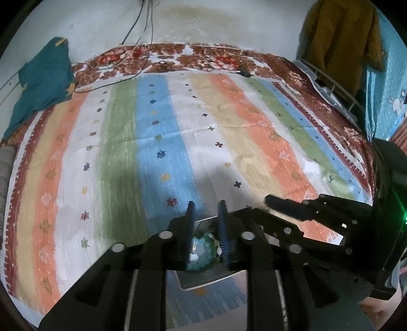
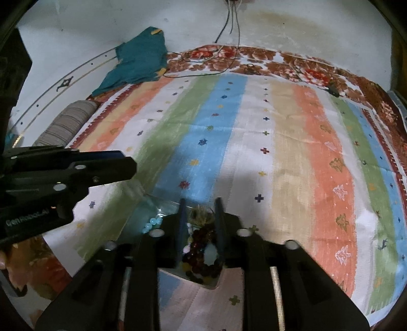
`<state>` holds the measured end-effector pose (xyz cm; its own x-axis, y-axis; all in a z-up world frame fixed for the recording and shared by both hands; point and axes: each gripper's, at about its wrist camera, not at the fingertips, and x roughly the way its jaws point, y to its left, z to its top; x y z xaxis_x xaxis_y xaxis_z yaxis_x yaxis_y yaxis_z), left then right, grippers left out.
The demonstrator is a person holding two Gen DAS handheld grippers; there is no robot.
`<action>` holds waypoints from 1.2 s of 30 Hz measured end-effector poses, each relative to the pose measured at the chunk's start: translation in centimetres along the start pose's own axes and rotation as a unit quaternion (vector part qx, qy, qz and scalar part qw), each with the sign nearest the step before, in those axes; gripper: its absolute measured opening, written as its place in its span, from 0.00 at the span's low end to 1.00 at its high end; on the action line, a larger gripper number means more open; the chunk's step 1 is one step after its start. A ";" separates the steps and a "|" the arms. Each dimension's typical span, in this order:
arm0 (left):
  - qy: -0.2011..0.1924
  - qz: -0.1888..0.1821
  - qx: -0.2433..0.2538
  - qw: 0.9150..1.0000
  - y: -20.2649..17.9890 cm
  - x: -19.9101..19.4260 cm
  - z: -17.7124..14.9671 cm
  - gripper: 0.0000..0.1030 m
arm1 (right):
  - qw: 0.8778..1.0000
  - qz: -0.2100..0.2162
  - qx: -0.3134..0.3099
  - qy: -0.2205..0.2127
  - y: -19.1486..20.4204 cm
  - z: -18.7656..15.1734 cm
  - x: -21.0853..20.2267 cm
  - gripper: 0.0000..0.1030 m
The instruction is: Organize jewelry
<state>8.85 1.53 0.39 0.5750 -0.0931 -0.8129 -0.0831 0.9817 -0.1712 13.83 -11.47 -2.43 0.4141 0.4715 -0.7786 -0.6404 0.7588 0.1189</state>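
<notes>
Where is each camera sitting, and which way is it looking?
Left wrist: sits on the left gripper, looking forward over a pale green beaded piece and the striped bedspread to the wall; the right gripper shows at right.
Right wrist: sits on the right gripper, looking forward over dark red beads; the left gripper shows at left.
Shared: bedspread, teal cloth, hanging cables.
</notes>
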 end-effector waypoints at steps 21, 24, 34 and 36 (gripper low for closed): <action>-0.024 0.012 0.007 1.000 -0.3 -3.4 -4.1 0.77 | 0.999 -0.008 0.013 -0.030 -1.2 -3.0 -4.6 0.71; -0.025 0.014 0.008 1.000 -0.3 -3.6 -4.4 0.85 | 0.999 -0.010 0.011 -0.033 -1.2 -3.5 -5.0 0.76; -0.028 0.039 0.019 0.999 -0.6 -4.2 -6.1 0.94 | 0.998 -0.020 -0.002 -0.052 -1.0 -4.7 -6.6 0.89; -0.034 0.049 0.022 0.998 -0.6 -4.5 -6.4 0.94 | 0.998 -0.017 -0.004 -0.052 -0.9 -5.0 -6.8 0.89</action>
<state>1.09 0.24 0.54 0.6199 0.0139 -0.7846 -0.1067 0.9920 -0.0668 8.34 -17.67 -0.31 0.5011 0.4901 -0.7133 -0.6298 0.7717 0.0878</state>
